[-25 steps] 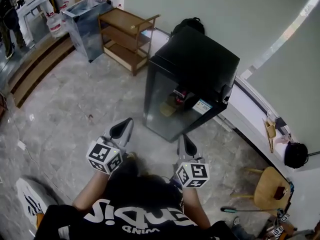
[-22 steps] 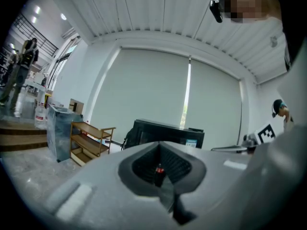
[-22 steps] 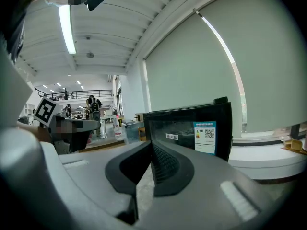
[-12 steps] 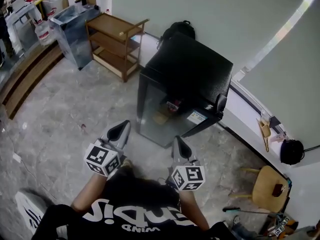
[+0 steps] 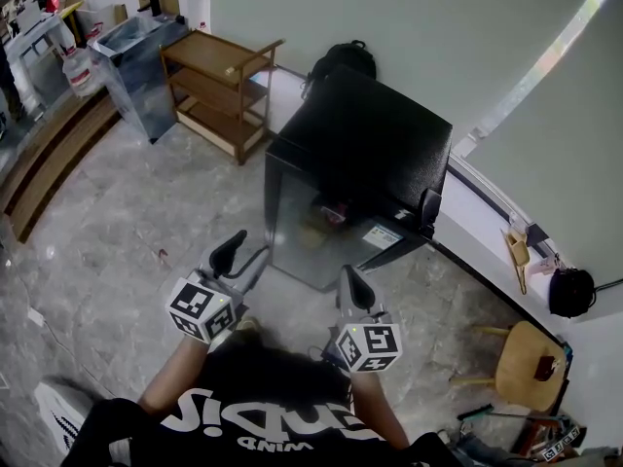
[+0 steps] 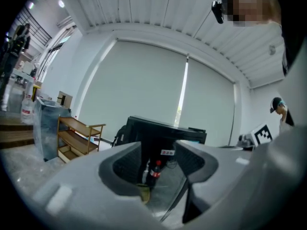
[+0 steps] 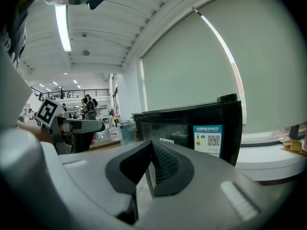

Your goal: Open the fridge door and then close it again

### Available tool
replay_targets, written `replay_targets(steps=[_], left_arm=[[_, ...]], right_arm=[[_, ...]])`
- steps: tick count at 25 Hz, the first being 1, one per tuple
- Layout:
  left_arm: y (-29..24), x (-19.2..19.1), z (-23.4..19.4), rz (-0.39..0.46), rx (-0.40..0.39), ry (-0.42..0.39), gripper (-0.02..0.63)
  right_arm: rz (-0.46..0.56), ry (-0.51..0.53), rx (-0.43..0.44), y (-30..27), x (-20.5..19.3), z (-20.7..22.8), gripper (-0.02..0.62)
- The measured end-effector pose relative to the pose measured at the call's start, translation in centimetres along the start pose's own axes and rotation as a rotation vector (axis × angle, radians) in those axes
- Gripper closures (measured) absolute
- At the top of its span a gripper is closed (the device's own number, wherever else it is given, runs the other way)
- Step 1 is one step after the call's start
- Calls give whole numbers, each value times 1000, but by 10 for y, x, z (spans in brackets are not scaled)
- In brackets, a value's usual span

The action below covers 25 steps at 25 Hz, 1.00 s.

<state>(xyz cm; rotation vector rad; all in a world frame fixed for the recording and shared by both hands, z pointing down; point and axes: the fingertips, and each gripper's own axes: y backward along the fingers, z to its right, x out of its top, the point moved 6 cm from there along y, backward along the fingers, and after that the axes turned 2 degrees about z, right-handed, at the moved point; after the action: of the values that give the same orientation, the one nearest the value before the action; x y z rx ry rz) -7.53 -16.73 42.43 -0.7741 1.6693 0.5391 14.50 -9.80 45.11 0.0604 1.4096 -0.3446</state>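
Head view: the black fridge (image 5: 362,139) stands upright on the floor, its glass door facing the person. It is just ahead of the left gripper (image 5: 243,253) and right gripper (image 5: 352,282), touching neither. A wooden shelf (image 5: 216,76) stands to its left and a backpack (image 5: 339,58) behind it.

Left gripper view: the fingers are spread and opening, with nothing between them. A bottle (image 6: 153,170) shows inside the fridge.

Right gripper view: the fingers are pressed together, empty, with the fridge close ahead.

Right gripper (image 5: 350,282): grey shell, black ribbed pads. Marker cube (image 5: 370,346) at its rear: black-and-white squares. Fridge (image 5: 370,134) ahead of it: black; label (image 7: 208,139) teal and white. Bottle (image 6: 153,169) inside: red cap, red label. Shelf (image 5: 214,86) far ahead-left: brown wood. Floor (image 5: 127,222) beneath: grey veined marble.
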Motion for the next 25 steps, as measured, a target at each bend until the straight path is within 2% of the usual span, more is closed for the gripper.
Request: replay_targets(steps=[4, 17, 25], left_arm=[[-6, -1, -7, 2, -13, -1, 360], [-34, -7, -46, -33, -51, 13, 362], [-77, -9, -72, -71, -106, -31, 362]], right_arm=[[-5, -8, 4, -6, 1, -1, 598], [-28, -13, -12, -21, -4, -5, 598], [-18, -24, -62, -33, -2, 2, 598]])
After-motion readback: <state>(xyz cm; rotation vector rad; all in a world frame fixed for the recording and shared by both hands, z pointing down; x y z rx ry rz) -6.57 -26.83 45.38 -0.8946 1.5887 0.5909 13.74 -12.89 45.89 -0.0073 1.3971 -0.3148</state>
